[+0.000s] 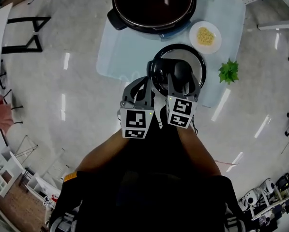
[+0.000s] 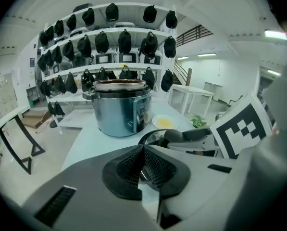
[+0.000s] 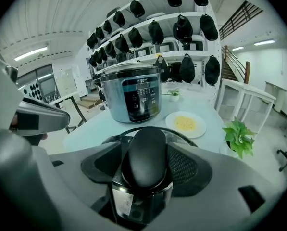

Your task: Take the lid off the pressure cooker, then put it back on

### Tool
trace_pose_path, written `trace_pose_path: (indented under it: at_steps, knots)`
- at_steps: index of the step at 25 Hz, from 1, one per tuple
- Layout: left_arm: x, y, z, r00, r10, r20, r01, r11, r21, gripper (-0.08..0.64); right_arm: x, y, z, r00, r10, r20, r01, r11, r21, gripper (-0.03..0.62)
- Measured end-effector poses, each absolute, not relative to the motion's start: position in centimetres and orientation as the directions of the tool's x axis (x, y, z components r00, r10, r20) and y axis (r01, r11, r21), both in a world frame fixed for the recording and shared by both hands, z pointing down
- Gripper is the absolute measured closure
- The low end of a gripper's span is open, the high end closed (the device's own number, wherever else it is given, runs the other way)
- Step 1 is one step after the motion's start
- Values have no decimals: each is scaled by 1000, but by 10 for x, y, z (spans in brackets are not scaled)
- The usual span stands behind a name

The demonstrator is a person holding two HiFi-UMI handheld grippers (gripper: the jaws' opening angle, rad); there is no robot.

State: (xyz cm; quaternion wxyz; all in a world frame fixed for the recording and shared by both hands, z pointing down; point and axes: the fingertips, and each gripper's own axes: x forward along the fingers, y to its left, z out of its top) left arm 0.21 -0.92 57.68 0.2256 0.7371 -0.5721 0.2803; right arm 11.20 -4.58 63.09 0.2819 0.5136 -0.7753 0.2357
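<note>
On the worktop [image 1: 120,52], just nearer than the open pressure cooker [image 1: 153,6]: the lid [image 1: 166,57], flat. Round its knob [image 3: 144,148], right gripper [image 3: 144,164] jaws wide apart, not pressing. Left of that, left gripper [image 2: 143,153] jaws together, empty.

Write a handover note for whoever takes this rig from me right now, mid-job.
Left gripper: shut, empty, just beside the lid.
Right gripper: open, jaws either side of the lid's handle, apparently not pressing on it.
Lid lies on the table, in front of the open pressure cooker.
Done: lid off.
Left: close on the handle, lift, set the lid back on the cooker.
</note>
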Motion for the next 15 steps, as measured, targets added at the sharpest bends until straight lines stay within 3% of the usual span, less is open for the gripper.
trace_pose_path:
  at_steps: [15]
  knots:
    - [-5, -27, 607, 242, -665, 707, -951, -308, 37, 552, 112, -61, 651, -222, -719, 658, -965, 259, -42, 290]
